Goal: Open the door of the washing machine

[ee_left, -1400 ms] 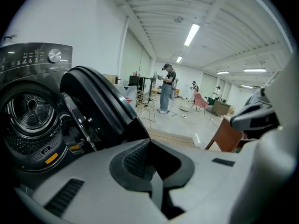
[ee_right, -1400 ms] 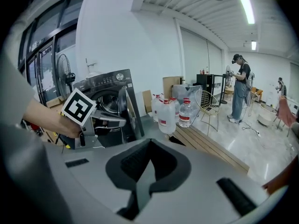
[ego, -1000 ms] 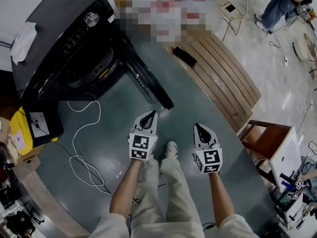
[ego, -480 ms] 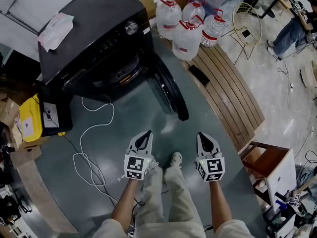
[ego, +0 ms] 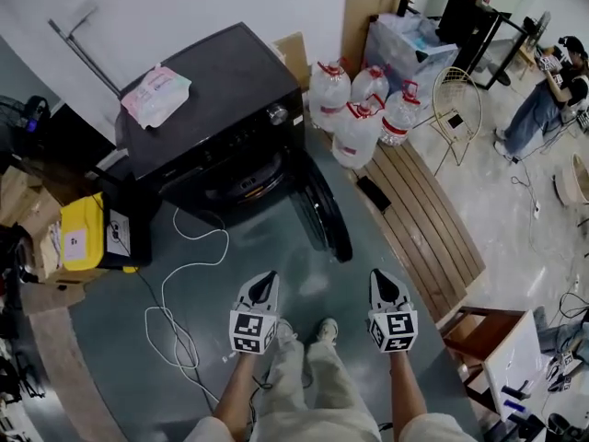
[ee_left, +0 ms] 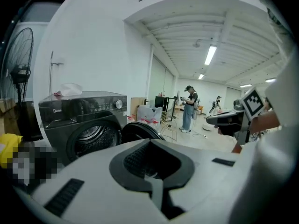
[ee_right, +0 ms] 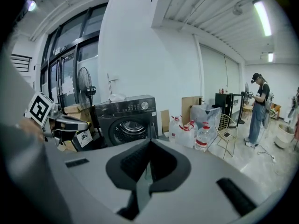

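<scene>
Since the door (ego: 327, 212) of the washing machine (ego: 216, 109) already stands swung out from the drum opening (ego: 241, 184), we judge the opening step to be as good as done. The left tongs (ego: 265, 282) are closed, pad against pad, with nothing between them. The right tongs (ego: 381, 280) are closed and empty as well, as each gripper view plainly shows. They hang side by side in front of us, apart from each other, pointing forward and somewhat down, and neither touches anything.

The machine sits ahead of the left tongs and well apart from them, its dark front facing us. The door juts out edge-on toward us, ahead of the gap between the two tongs and well clear of both. Further ahead of the right tongs, several water bottles (ego: 359, 118) stand close beside the machine. A white cable (ego: 175, 293) loops over the floor to the left of the left tongs.

As we read it, nothing more is owed to the door unless a wider swing is wanted. That would call for stepping closer, parting one pair of tongs and setting them on the door's free edge to push it round. We would need to mind the bottles on the side the door seems to swing toward.
</scene>
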Tool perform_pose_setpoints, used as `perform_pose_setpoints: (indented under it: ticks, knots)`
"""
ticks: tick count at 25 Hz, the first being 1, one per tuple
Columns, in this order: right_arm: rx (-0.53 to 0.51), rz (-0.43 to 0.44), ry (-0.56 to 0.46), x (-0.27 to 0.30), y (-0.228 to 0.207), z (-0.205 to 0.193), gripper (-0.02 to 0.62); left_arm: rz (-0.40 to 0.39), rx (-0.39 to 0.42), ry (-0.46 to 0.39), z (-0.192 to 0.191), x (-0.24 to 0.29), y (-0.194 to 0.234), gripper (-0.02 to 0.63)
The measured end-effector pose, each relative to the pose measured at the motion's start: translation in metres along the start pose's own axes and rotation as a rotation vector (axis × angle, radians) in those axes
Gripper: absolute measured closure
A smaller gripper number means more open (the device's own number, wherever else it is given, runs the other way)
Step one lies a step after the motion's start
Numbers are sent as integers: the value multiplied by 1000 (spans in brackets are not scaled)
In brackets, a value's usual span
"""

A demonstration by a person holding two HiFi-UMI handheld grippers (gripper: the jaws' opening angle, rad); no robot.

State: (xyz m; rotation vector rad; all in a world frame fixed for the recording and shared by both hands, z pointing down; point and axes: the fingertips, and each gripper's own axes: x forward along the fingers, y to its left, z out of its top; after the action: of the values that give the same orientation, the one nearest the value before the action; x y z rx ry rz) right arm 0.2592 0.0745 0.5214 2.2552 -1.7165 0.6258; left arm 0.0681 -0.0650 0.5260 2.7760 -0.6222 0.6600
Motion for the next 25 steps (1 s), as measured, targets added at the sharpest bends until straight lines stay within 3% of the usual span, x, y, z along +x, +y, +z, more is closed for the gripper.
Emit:
perform_pose_setpoints:
  ticks: [11, 25]
  knots:
    - [-43, 0, -75, -58, -4, 84, 597, 60, 10, -83, 83, -58, -3, 598]
    - [-68, -27, -129, -120, -26, 117, 597, 118, 46, -149, 135, -106, -17, 598]
